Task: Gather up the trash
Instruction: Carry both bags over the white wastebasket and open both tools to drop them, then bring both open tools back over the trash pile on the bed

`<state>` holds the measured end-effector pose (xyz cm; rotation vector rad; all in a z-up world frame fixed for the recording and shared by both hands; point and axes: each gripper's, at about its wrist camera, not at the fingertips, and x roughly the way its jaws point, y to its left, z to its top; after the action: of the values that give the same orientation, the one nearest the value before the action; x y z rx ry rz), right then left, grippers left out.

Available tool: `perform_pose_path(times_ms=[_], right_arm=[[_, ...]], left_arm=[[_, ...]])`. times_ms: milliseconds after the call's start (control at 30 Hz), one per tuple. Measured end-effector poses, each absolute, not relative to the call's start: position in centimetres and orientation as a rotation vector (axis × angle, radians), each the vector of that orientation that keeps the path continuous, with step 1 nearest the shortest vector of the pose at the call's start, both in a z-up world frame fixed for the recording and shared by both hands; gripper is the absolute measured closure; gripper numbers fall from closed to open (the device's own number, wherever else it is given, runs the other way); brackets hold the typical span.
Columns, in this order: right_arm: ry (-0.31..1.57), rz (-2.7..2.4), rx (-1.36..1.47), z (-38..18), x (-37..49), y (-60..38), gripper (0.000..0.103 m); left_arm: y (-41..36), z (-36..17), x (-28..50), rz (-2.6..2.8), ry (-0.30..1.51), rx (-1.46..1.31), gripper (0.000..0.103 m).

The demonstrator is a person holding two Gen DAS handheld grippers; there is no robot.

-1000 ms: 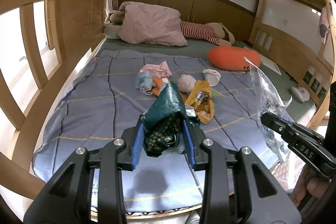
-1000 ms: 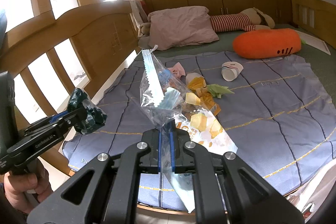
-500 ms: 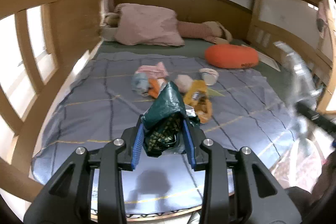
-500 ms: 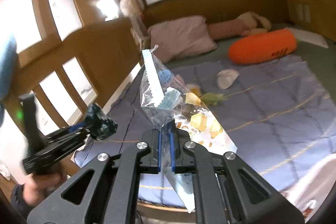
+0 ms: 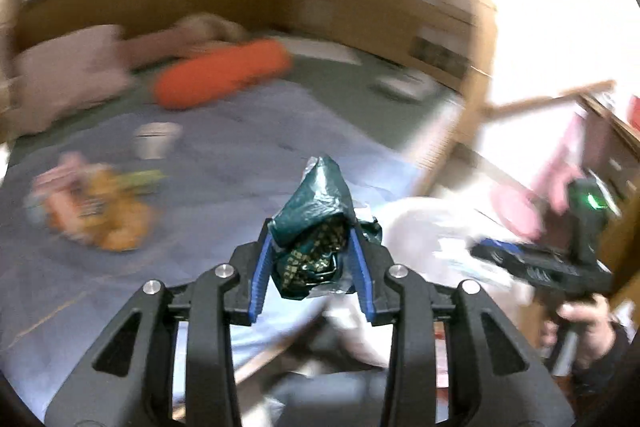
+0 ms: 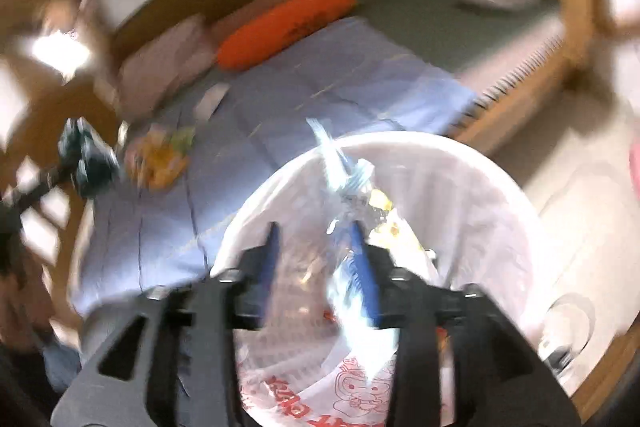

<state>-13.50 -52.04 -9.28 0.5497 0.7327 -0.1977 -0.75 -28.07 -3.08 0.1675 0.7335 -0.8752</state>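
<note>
Here the right gripper (image 6: pixel 316 247) hangs directly over the white-lined bin (image 6: pixel 500 187), its blue fingers (image 6: pixel 362 251) spread apart. The clear plastic wrapper (image 6: pixel 340 187) lies between them against the right-hand finger, so it looks released or nearly so, though blur makes it hard to tell whether it clings there. To finish this drop cleanly, I would keep the jaws wide and hold over the middle of the liner until the wrapper falls. Thin film may stick to the rubber, and a small shake downward should free it. Pulling away sideways too soon risks dragging it over the rim.

The left gripper (image 5: pixel 312 255) is clenched on a crumpled dark green wrapper (image 5: pixel 316 223), which bulges up above its fingertips. The grip looks secure, so it needs no adjustment. It should wait until the other tool clears the bin, seen low and to its right in the left wrist view, then come over the opening before letting go.

Farther ahead and to the left of the left gripper, on the blue blanket (image 5: pixel 240 147) of the bed, lies the remaining trash pile (image 5: pixel 100 211) of yellow and orange packets. A white paper cup (image 5: pixel 154 143) sits just beyond it. Past these rest an orange carrot pillow (image 5: pixel 220 75) and a pink pillow (image 5: pixel 68 75), which are not trash by my reading.
</note>
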Motion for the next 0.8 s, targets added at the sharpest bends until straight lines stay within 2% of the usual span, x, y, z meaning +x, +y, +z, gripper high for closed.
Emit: perform_pose_path(times_ms=[33,67,100,133,200,300,433,633,800], right_arm=[[0.677,-0.226,0.596,-8.6,-14.4,-53.2,0.041],[0.593,-0.263,0.638,-7.4,-15.7,-54.6,0.029],[0.508,-0.295,0.661,-6.0,-16.8,-55.5,0.022],[0.458,-0.309,0.667,-5.0,-17.3,-55.9,0.019],[0.399,-0.301,0.654,-3.1,-17.5,-56.2,0.017],[0.400,-0.259,0.605,-2.1,-16.3,-54.6,0.015],[0.462,-0.178,0.536,-2.9,-12.7,-50.5,0.015],[0.533,0.057,0.403,-3.1,-4.4,-38.0,0.015],[0.518,0.160,0.296,-2.8,1.9,-29.6,0.015]], left_arm=[[-30.2,-3.2,-1.6,-0.931,0.751,0.192,0.060],[-31.7,-3.3,-2.1,-0.971,0.766,0.212,0.055],[-33.8,-3.7,-3.0,-1.031,0.799,0.251,0.030],[-34.8,-3.9,-3.5,-1.056,0.811,0.278,0.011],[-35.7,-3.9,-4.1,-1.034,0.776,0.328,0.011],[-33.0,-3.5,-2.4,-0.960,0.776,0.275,0.010],[-22.9,-1.7,1.7,-0.708,0.715,0.169,0.005],[-8.1,-0.6,4.1,-0.299,0.606,0.071,0.003],[-2.1,-2.7,4.4,-0.106,0.566,0.021,0.003]])
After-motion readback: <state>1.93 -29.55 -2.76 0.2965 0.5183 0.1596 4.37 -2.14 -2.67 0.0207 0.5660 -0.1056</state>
